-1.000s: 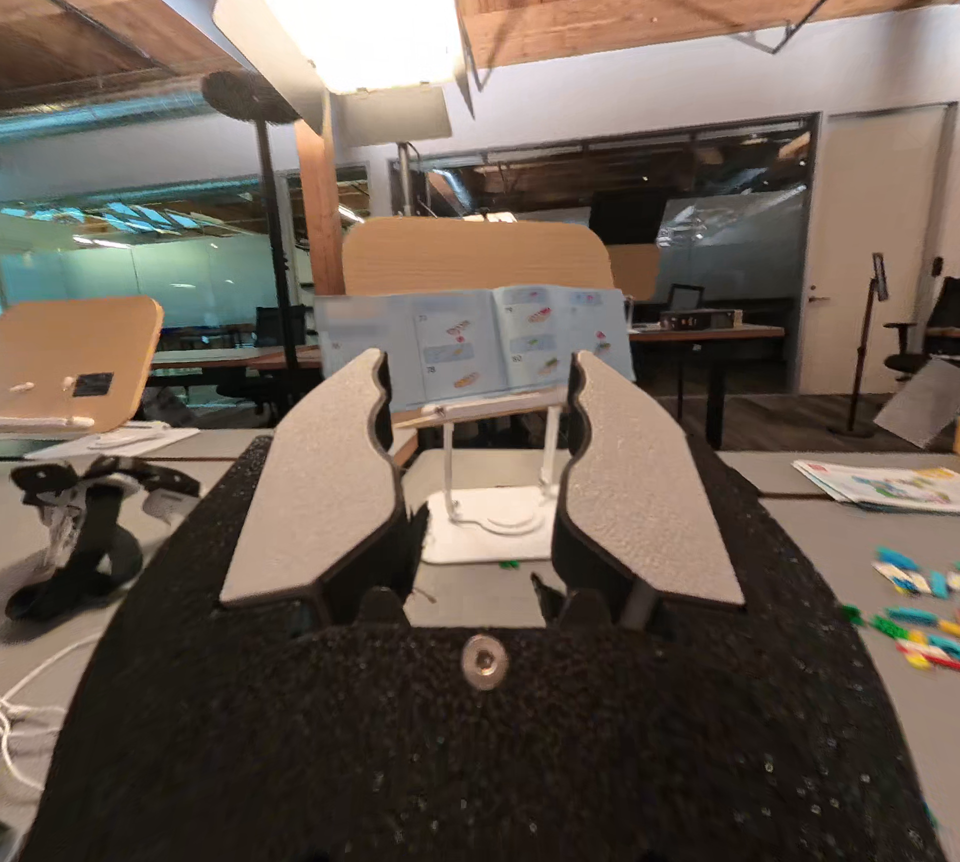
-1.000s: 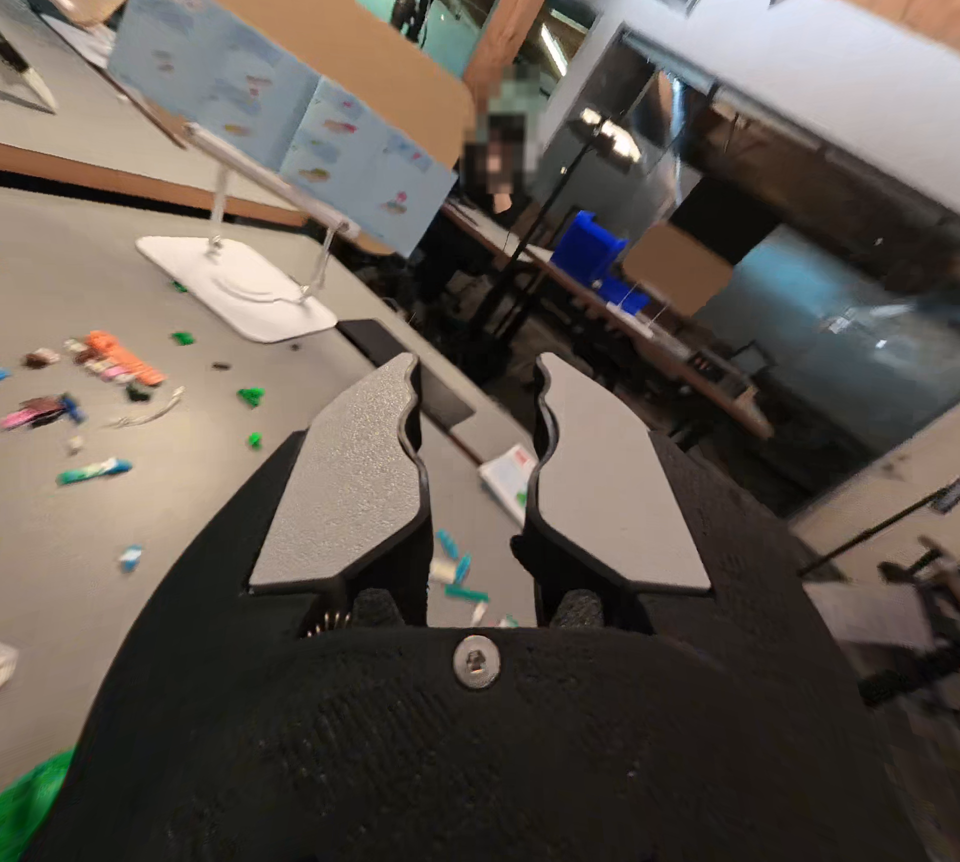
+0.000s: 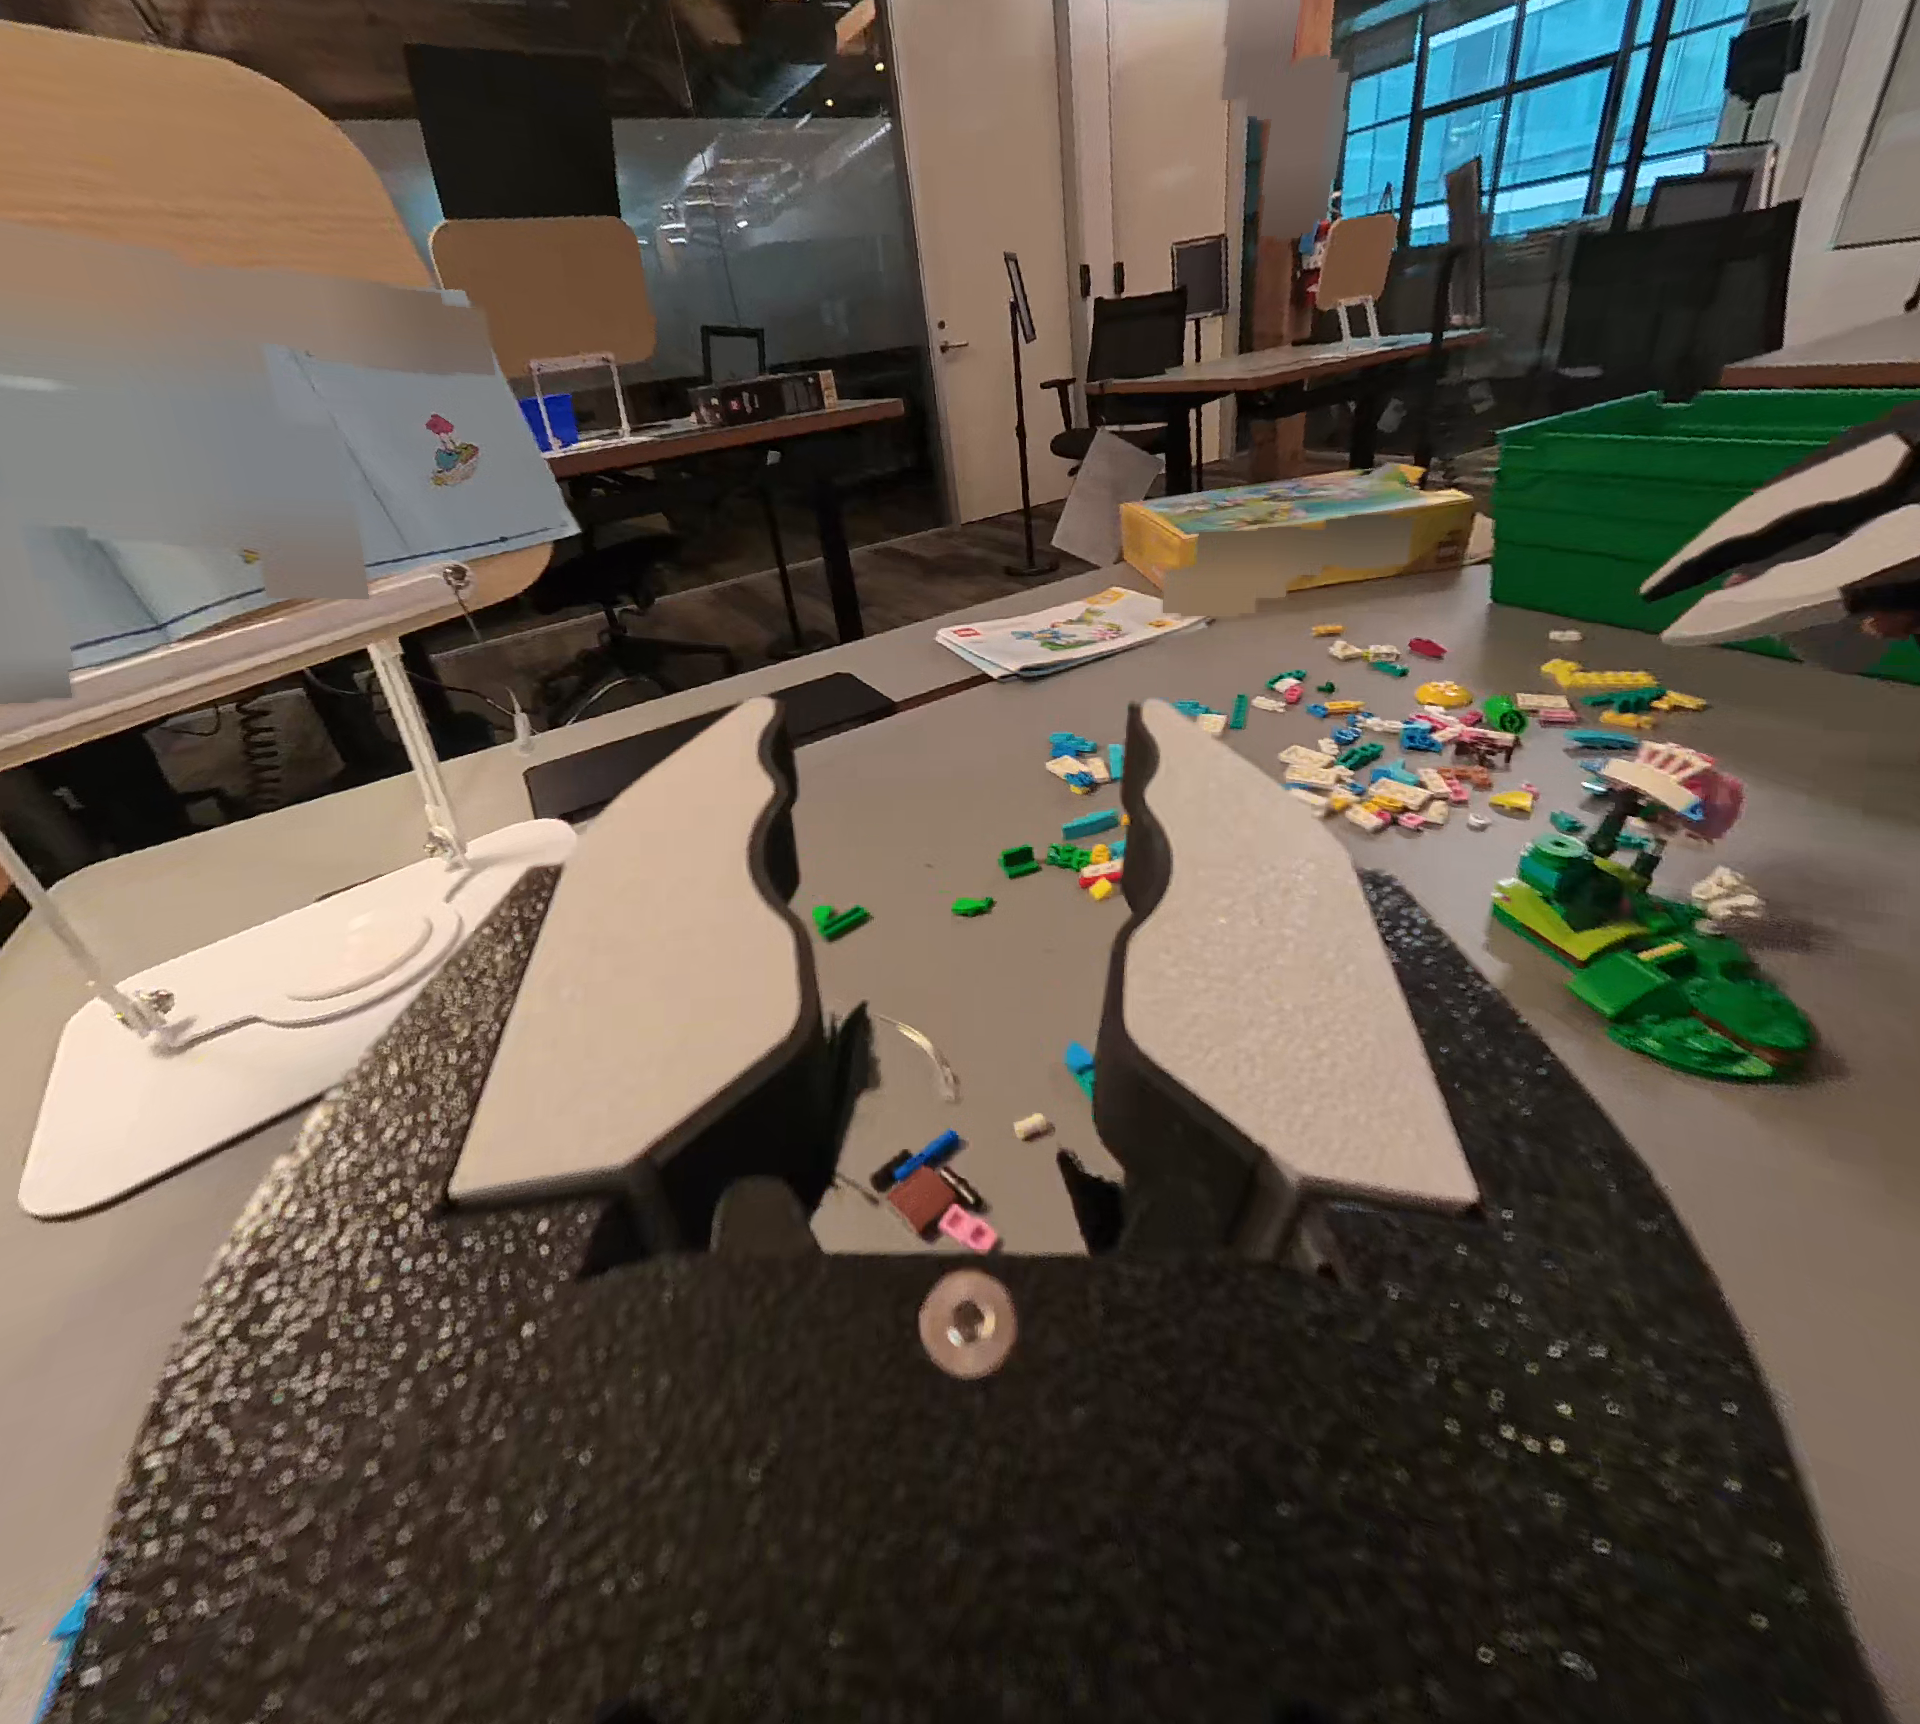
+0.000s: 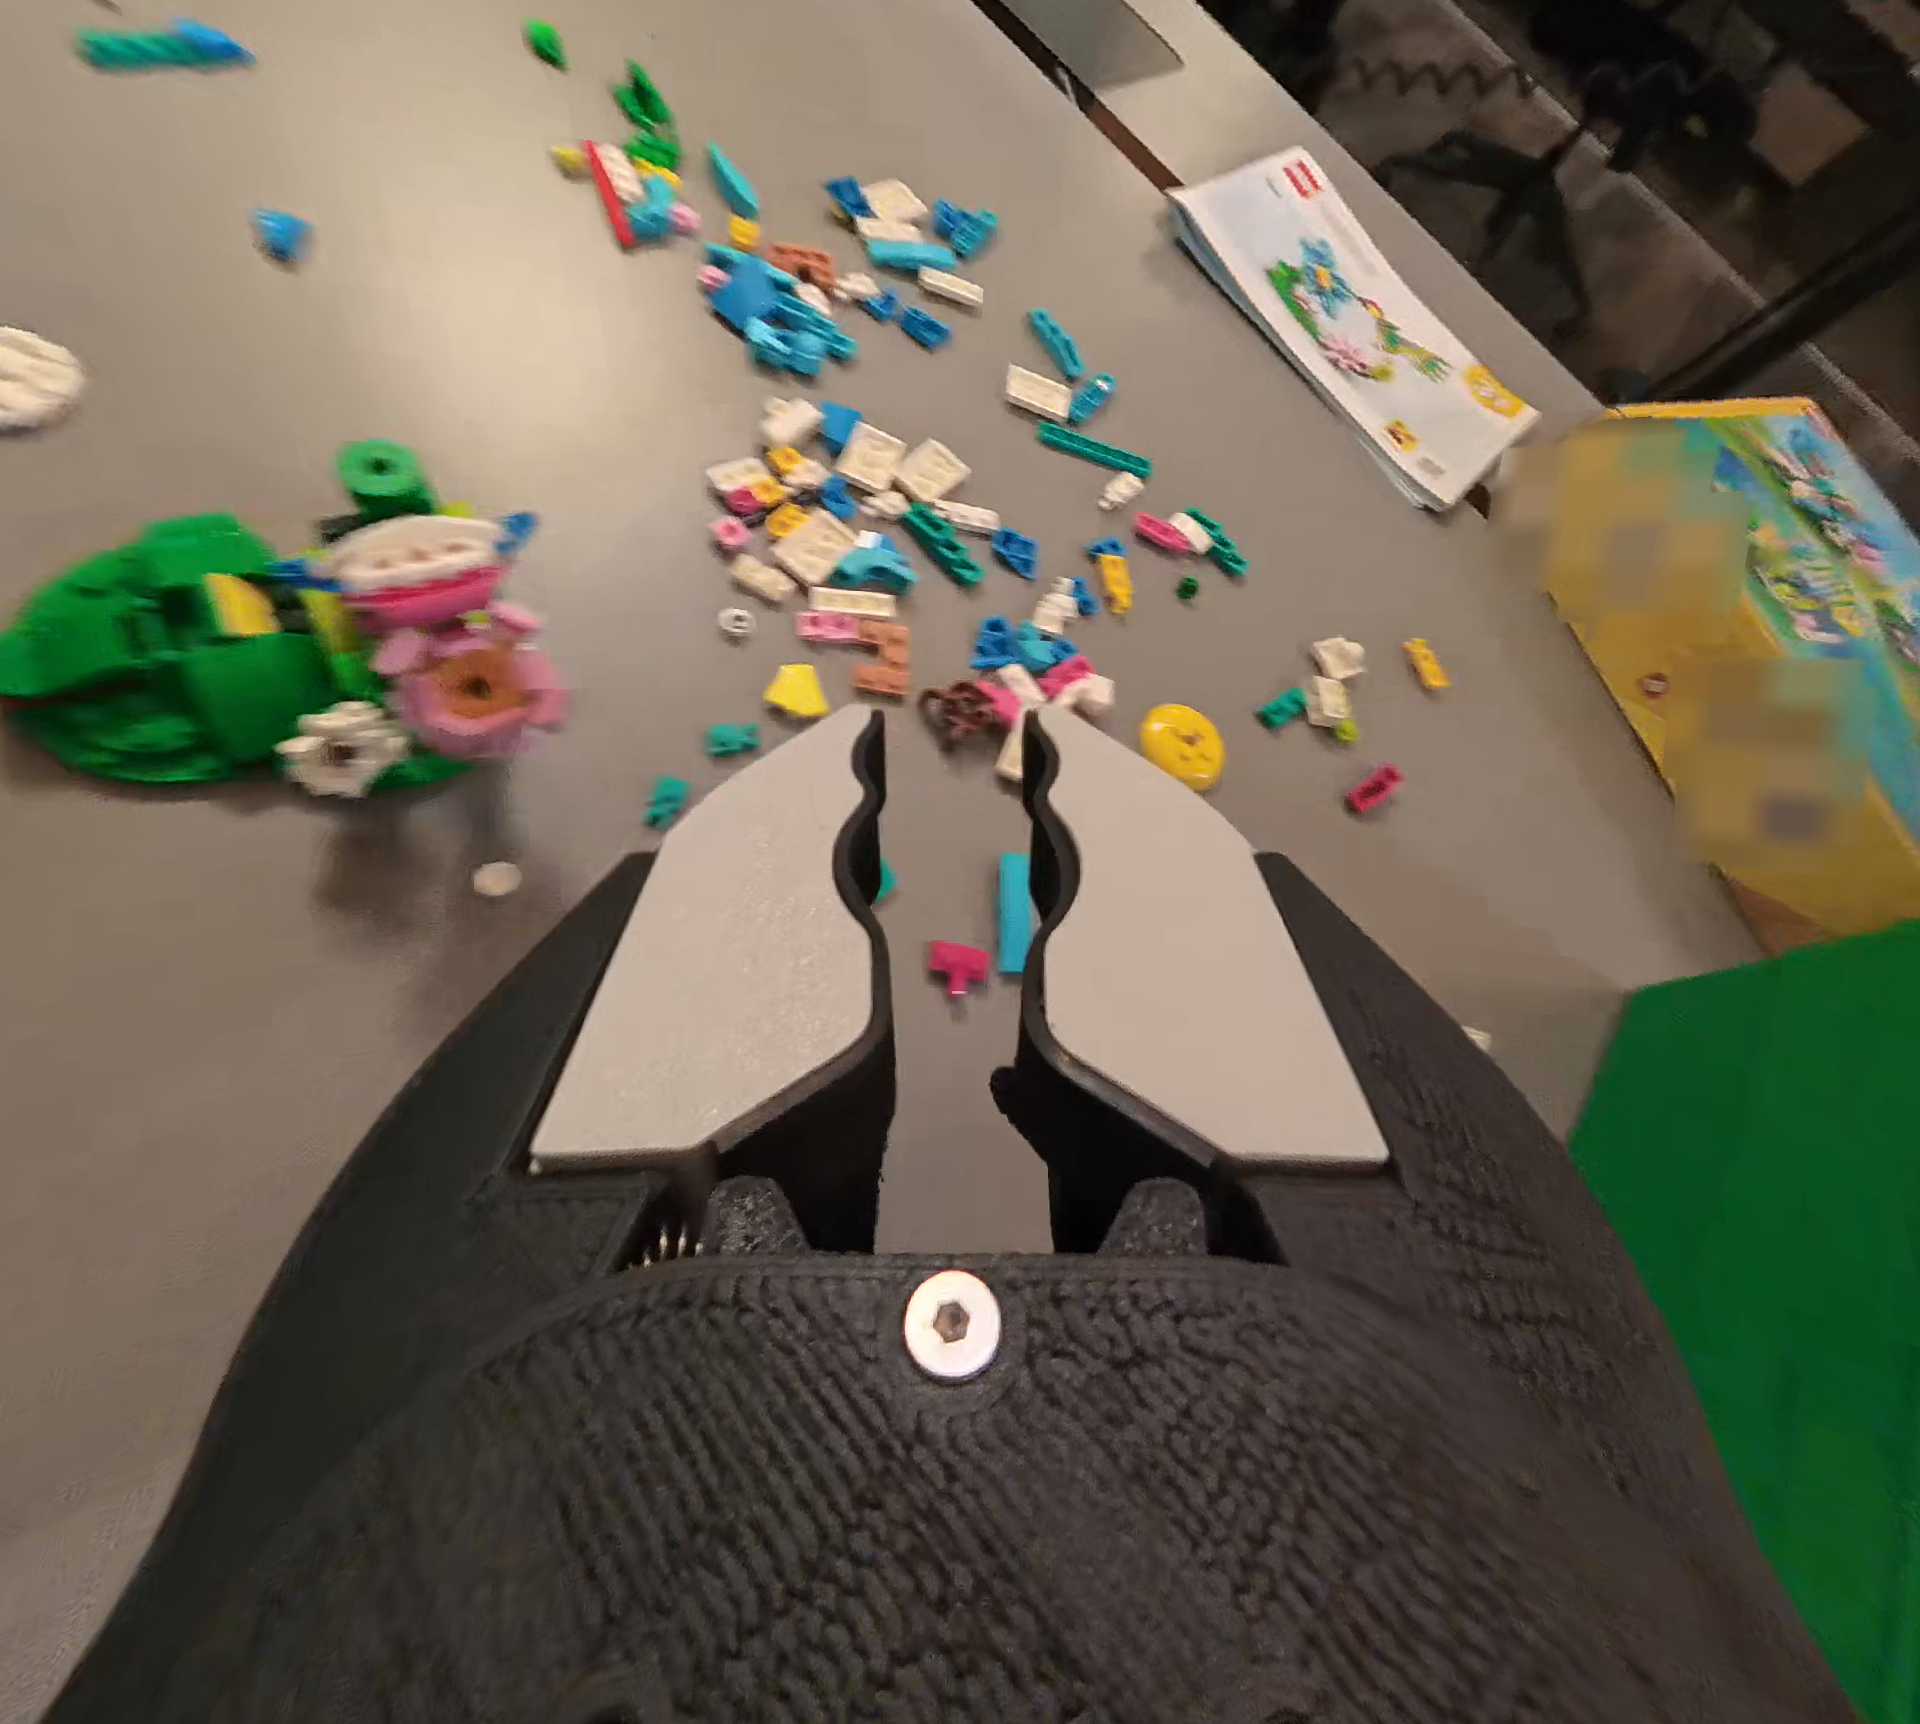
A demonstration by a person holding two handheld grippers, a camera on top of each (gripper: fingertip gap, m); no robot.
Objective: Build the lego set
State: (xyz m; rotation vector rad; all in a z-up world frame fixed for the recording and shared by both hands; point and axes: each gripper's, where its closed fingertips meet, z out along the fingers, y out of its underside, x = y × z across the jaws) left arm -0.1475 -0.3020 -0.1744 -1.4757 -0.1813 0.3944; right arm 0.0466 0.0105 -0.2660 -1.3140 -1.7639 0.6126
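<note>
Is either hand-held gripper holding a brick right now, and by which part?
Nothing is held. The left hand-held gripper and the right hand-held gripper both hang open and empty above the loose bricks.

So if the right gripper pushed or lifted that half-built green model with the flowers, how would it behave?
The green model would probably slide flat rather than tip, since its base is broad and low. The pink flower and white flower stick out, so they might snap off. The right gripper, jaws apart, should likely grip the base.
</note>
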